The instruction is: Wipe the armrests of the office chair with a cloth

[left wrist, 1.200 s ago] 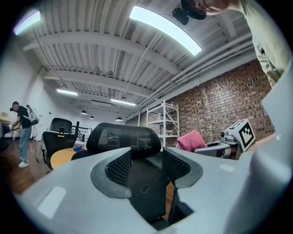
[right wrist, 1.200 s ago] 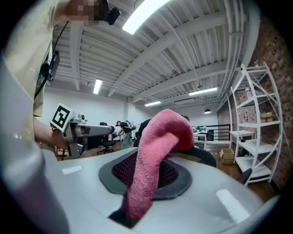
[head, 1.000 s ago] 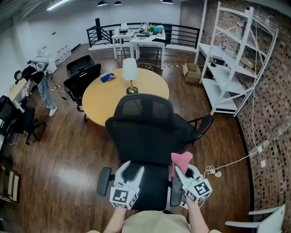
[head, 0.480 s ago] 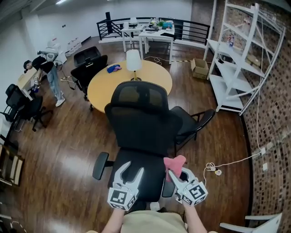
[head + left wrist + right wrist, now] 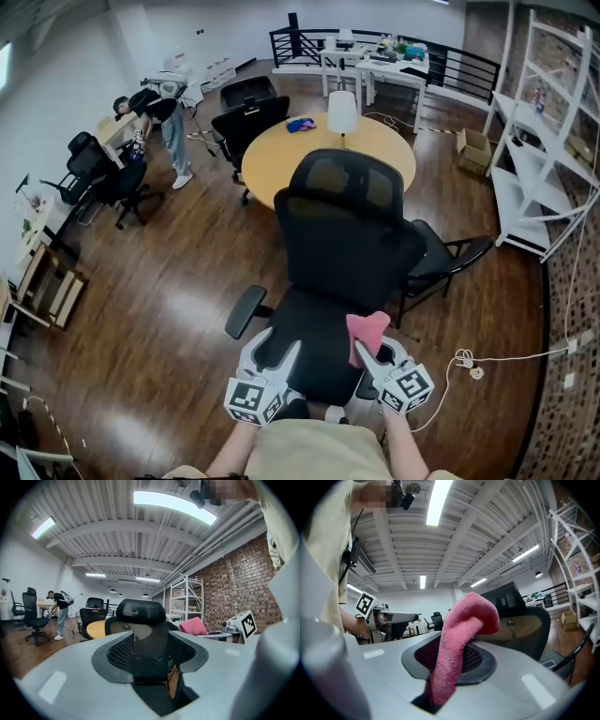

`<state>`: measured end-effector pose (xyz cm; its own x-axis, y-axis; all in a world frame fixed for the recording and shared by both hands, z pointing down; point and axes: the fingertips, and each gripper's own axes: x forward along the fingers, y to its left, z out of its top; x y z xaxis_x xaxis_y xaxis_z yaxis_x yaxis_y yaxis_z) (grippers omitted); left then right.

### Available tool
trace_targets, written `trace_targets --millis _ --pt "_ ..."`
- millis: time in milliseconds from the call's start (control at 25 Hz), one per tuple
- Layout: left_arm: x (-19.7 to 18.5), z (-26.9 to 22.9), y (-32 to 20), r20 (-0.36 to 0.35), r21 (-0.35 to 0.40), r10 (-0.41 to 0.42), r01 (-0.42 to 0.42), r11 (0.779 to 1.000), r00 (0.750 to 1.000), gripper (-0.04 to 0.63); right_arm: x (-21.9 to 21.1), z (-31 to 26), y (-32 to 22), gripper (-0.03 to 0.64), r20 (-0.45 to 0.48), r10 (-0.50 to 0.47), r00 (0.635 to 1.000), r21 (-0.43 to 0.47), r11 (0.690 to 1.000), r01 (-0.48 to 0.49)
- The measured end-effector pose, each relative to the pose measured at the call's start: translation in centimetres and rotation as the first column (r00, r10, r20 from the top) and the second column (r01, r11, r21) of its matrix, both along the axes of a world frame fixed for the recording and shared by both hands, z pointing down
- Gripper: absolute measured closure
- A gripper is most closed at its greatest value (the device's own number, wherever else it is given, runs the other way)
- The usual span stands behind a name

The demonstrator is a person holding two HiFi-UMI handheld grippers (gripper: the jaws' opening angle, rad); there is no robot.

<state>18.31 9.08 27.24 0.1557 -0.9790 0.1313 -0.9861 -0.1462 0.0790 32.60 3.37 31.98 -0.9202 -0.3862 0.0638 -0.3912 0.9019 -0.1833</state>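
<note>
The black office chair [image 5: 345, 246] stands with its back toward me, its seat just ahead of both grippers. Its left armrest [image 5: 245, 312] juts out to the left of my left gripper [image 5: 274, 350], which is open and empty above the seat's rear edge. My right gripper [image 5: 375, 351] is shut on a pink cloth [image 5: 367, 330] that stands up from its jaws; the right armrest is mostly hidden beneath it. The right gripper view has the cloth [image 5: 461, 639] draped over one finger. In the left gripper view the chair's backrest [image 5: 140, 613] and the cloth [image 5: 193, 626] are ahead.
A round yellow table [image 5: 281, 159] with a white lamp [image 5: 343, 111] stands beyond the chair. A second black chair [image 5: 442, 262] sits close on the right. White shelving [image 5: 530, 178] lines the right wall. A cable [image 5: 487, 361] lies on the floor. A person [image 5: 167, 120] stands far left.
The head view has swung left and the chair sits more to the right in it. Both grippers stay low behind the seat, the right still holding the cloth.
</note>
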Motion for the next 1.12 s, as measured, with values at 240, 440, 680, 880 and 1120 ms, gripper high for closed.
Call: trace_targets --millis 240,440,680,880,1120 --pt "-5.3 0.0 0.9 0.008 0.009 -0.102 0.102 0.995 0.995 0.393 -6.2 3.3 1.0 0.543 -0.020 -0.149 0.989 -0.118 0.982 0.146" --pt "-10.0 0.5 2.2 -0.054 0.021 -0.174 0.176 0.984 0.983 0.394 -11.8 8.5 3.5 0.543 -0.146 -0.305 0.941 -0.238 0.934 0.266" --pt "-18.9 1.8 3.6 -0.082 0.024 -0.216 0.218 0.976 0.973 0.394 -23.2 15.0 5.8 0.543 -0.282 -0.499 0.819 -0.332 0.852 0.404" --pt "-29.2 5.0 3.3 -0.161 -0.013 -0.272 0.273 0.962 0.949 0.394 -34.5 21.7 6.1 0.543 -0.357 -0.603 0.713 -0.426 0.785 0.451" --pt "-37.8 9.3 3.2 -0.200 -0.094 -0.319 0.306 0.947 0.926 0.397 -44.3 30.4 8.3 0.543 -0.494 -0.724 0.480 -0.524 0.689 0.500"
